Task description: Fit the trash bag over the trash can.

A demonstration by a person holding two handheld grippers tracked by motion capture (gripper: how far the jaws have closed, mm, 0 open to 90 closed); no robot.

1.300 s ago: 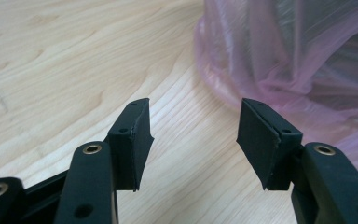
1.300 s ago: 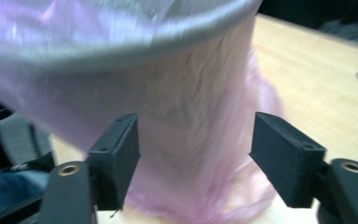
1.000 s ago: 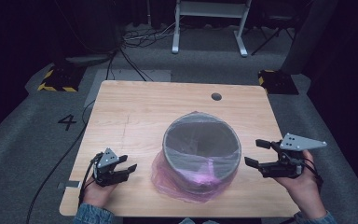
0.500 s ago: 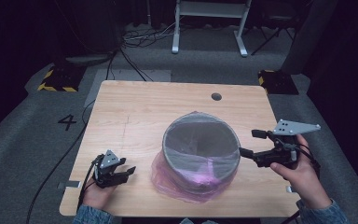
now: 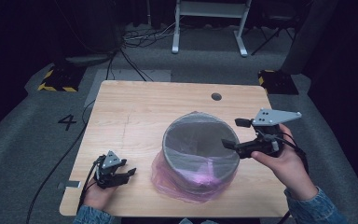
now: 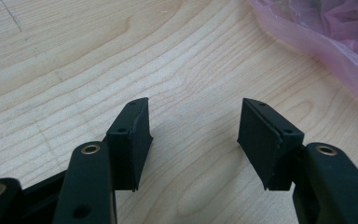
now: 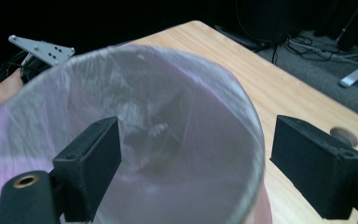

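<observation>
- Resting at about 7 o'clock on the table (image 5: 135,112), the left gripper (image 5: 129,172) sits low by the near edge with its jaws apart and nothing between them, just bare wood under the pads (image 6: 133,140). Looks parked so it's out of the way while the other hand does the work.
- Bin (image 5: 200,149) sits a bit toward 5 o'clock of the table's middle, close to the near edge, so both hands can get at it.
- Pink bag (image 5: 177,184) lines the bin and its slack is bunched around the base on the near side. The film is folded over the rim, my guess is to keep the liner from slipping in.
- Right gripper (image 5: 235,133) is up at the bin's 3 o'clock, jaws wide open and straddling the rim: one pad (image 7: 93,163) inside over the liner, the other outside. Not pinching yet. Seems lined up to grab bag and rim edge together.
- Cable hole (image 5: 216,96) sits way off at 1 o'clock, not involved.
</observation>
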